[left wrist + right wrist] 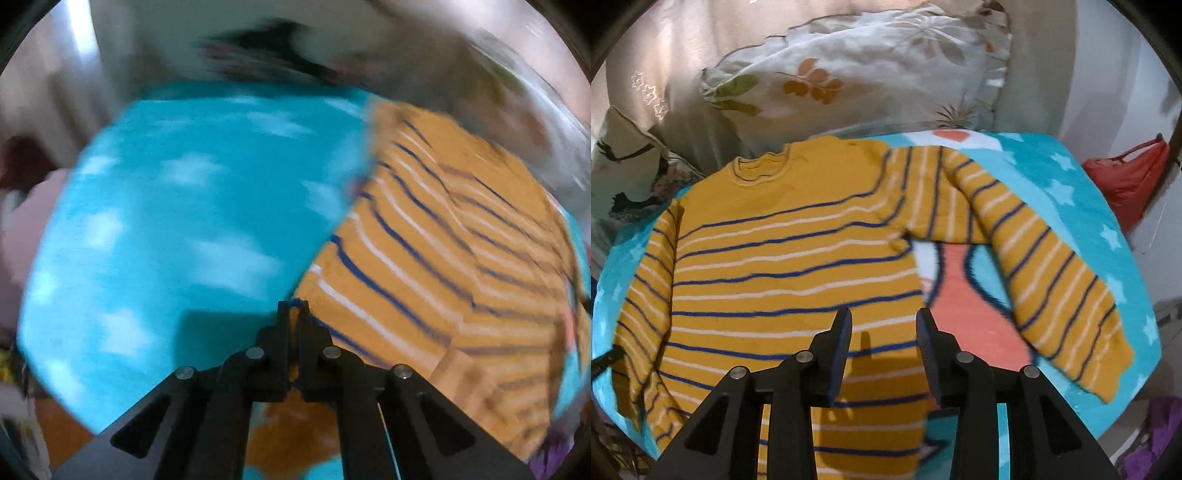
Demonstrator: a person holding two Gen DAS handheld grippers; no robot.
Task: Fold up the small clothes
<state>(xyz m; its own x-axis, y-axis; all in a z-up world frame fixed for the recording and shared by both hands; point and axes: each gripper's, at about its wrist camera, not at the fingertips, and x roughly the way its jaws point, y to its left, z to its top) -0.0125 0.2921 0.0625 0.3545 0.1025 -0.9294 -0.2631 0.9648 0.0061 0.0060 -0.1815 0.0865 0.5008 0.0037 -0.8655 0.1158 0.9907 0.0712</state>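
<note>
Left gripper (294,306) pinches sweater (436,236) edge, jaws nearly closed on knit, view blurred. Sweater lies flat on blue blanket (1071,184), one sleeve (1052,266) out right. Soft, light, floppy; I'd grab cuff or hem. Right gripper (884,319) wide, empty.

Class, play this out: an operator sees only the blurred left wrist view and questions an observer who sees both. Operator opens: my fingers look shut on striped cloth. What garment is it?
Observer: A mustard sweater with blue and white stripes, lying flat on a turquoise star blanket.
Operator: Where is the other gripper?
Observer: The right gripper hovers open over the sweater's lower edge, holding nothing.
Operator: Is any sleeve folded yet?
Observer: One sleeve lies stretched out across the blanket; the other sleeve lies beside the body.
Operator: What lies beyond the collar?
Observer: A floral pillow.
</note>
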